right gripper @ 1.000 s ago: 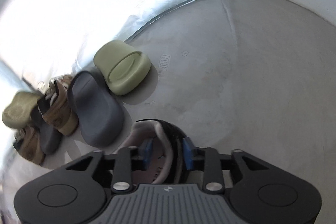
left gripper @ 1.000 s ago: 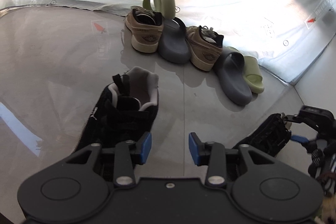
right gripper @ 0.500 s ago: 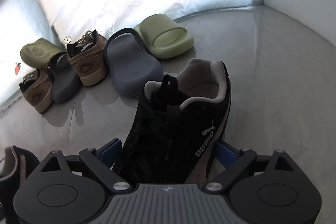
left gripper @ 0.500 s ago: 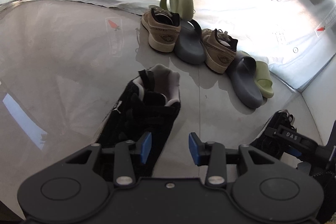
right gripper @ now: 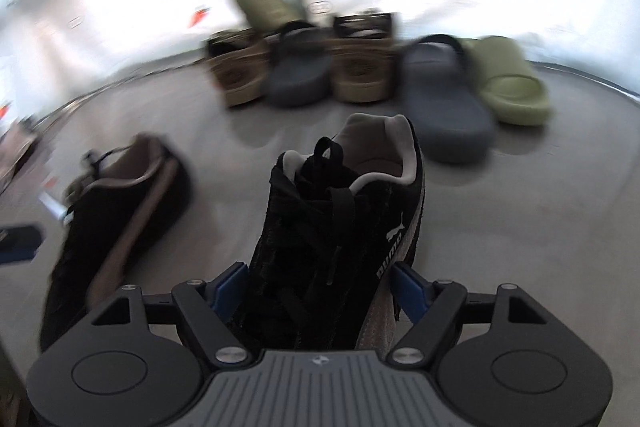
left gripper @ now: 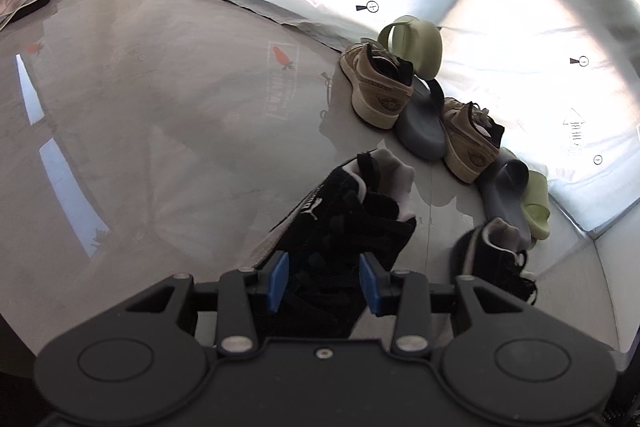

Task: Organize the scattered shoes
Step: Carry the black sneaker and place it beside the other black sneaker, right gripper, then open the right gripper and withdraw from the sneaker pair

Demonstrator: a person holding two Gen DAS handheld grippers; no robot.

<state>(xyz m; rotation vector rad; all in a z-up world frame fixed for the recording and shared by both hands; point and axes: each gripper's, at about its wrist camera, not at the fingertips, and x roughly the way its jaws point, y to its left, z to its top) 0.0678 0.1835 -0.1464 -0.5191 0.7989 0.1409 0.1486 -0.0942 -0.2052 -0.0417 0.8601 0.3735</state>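
Your left gripper (left gripper: 323,281) has its jaws clenched on one black suede lace-up sneaker (left gripper: 344,231), held toe-first toward you and tipped on its side above the glossy grey floor (left gripper: 160,131). Your right gripper (right gripper: 320,287) straddles the matching black sneaker (right gripper: 340,227); its jaws are closing, blue pads at the shoe's flanks, though I cannot tell whether they press yet.

Ahead, by the white sheet (left gripper: 500,27), the other shoes already sit in a rough row: two tan suede sneakers (left gripper: 378,87), two slate-grey rubber slides (left gripper: 422,125) and two olive-green rubber slides (left gripper: 416,45), one green slide propped upright behind.

I judge the black pair is the last still out of line. Set both down beside the row, heels matching, and you are close to done.
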